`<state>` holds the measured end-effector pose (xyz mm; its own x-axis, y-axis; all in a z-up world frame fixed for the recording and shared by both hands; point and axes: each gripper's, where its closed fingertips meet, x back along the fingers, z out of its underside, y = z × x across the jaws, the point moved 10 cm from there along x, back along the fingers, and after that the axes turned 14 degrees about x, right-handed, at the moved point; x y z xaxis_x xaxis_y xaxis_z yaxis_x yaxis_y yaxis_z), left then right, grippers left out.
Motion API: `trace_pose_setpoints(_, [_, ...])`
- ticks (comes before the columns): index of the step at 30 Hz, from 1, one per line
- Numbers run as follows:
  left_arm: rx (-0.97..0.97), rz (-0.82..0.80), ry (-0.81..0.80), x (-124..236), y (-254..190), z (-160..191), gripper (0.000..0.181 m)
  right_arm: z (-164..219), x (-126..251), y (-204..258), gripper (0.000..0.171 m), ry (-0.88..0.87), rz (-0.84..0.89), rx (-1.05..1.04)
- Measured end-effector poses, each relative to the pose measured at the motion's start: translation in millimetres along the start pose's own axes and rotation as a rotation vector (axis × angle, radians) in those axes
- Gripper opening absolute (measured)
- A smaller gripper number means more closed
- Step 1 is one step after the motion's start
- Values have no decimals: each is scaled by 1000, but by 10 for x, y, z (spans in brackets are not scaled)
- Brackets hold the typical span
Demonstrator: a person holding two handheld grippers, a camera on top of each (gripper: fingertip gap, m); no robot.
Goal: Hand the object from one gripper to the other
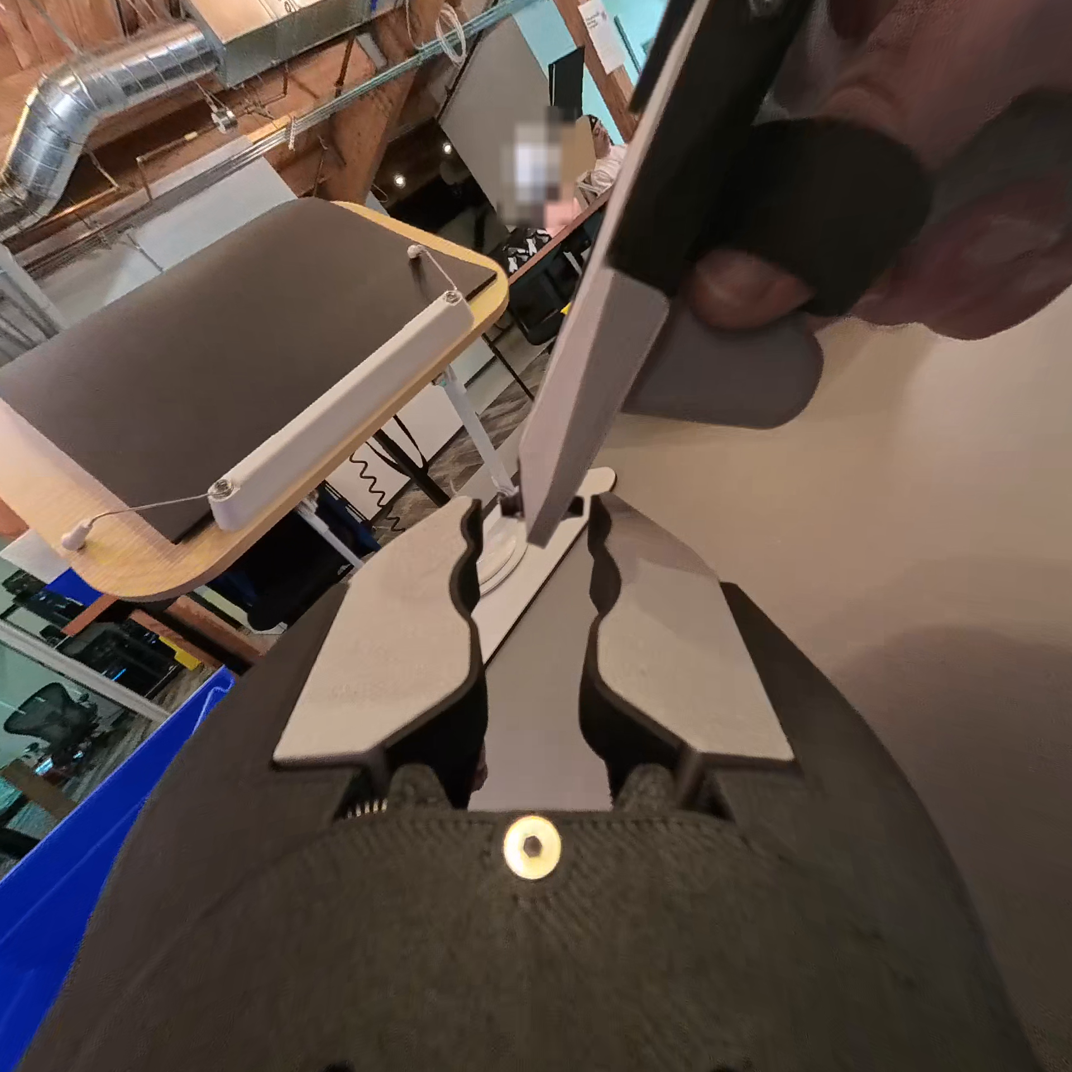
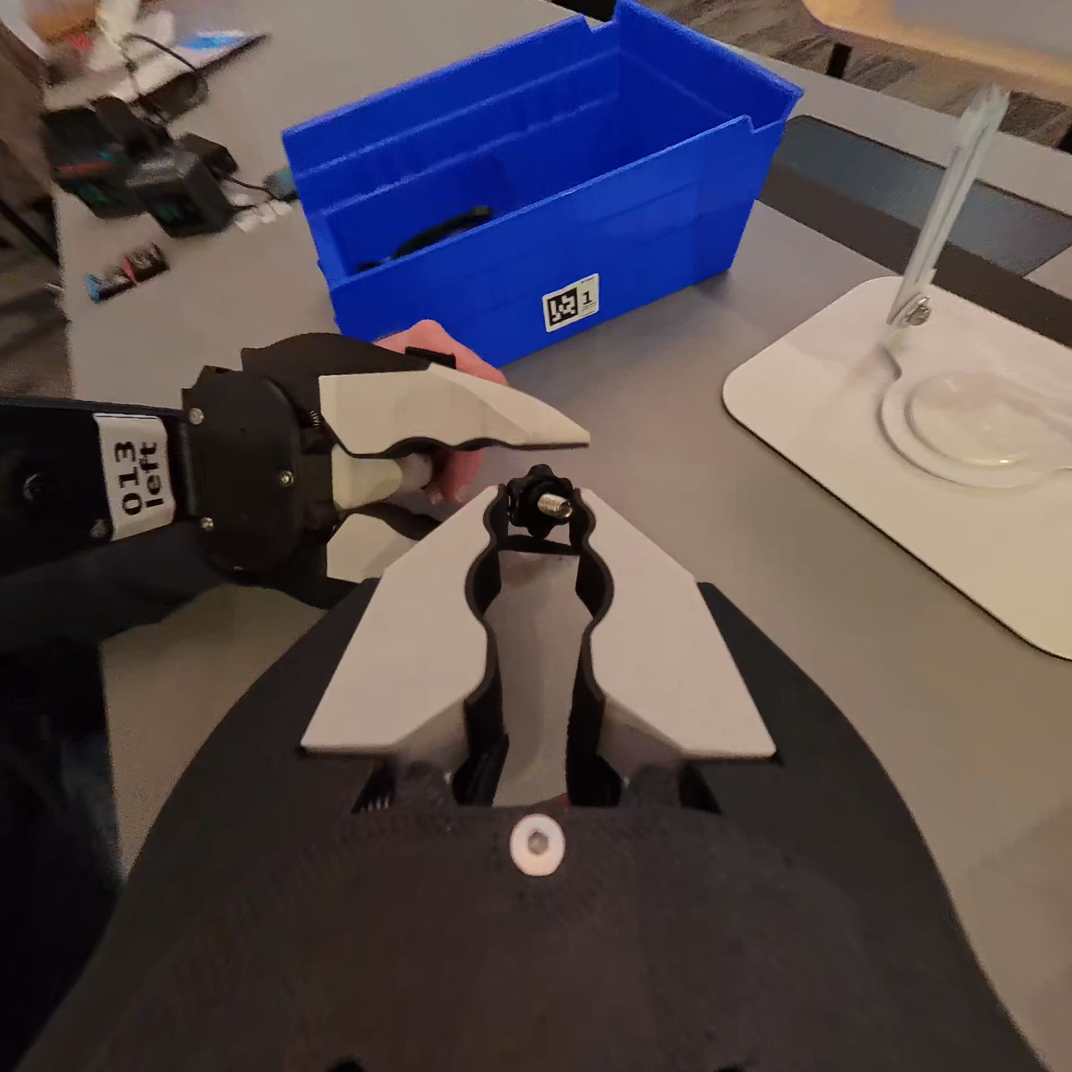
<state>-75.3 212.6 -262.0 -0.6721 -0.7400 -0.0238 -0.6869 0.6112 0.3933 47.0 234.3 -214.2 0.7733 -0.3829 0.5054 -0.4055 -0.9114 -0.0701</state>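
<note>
My right gripper [image 2: 539, 510] is clamped on the knob [image 2: 536, 503], frame centre. My left gripper [image 2: 464, 458] sits just beside it, fingers apart and empty. Handover not done.

The blue bin [image 2: 539, 191] hides most of a dark curved thing inside it — only an arc shows above the front wall. Left of the bin, small dark items on the table are blurred past telling. Right of it, the white base plate [image 2: 812, 441] runs off the edge.
</note>
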Motion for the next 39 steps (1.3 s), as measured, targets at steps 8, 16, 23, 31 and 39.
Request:
trace_pose_setpoints(8, [-9, 5, 51, -18, -6, 25, 26, -13, -71, 83, 18, 47, 67, 48])
trace_pose_setpoints(16, [30, 18, -13, 15, 22, -10, 27, 36, 30, -63, 24, -118, -150, -124])
trace_pose_setpoints(23, [80, 92, -157, 100, 16, -89, 26, 137, 93, -215, 17, -345, -472, -362])
trace_pose_setpoints(31, [114, 101, -221, 149, 37, -129, 26, 219, 72, -284, 28, -368, -595, -431])
trace_pose_setpoints(39, [112, 122, -266, 181, 6, -181, 26, 313, -30, -312, 26, -498, -813, -592])
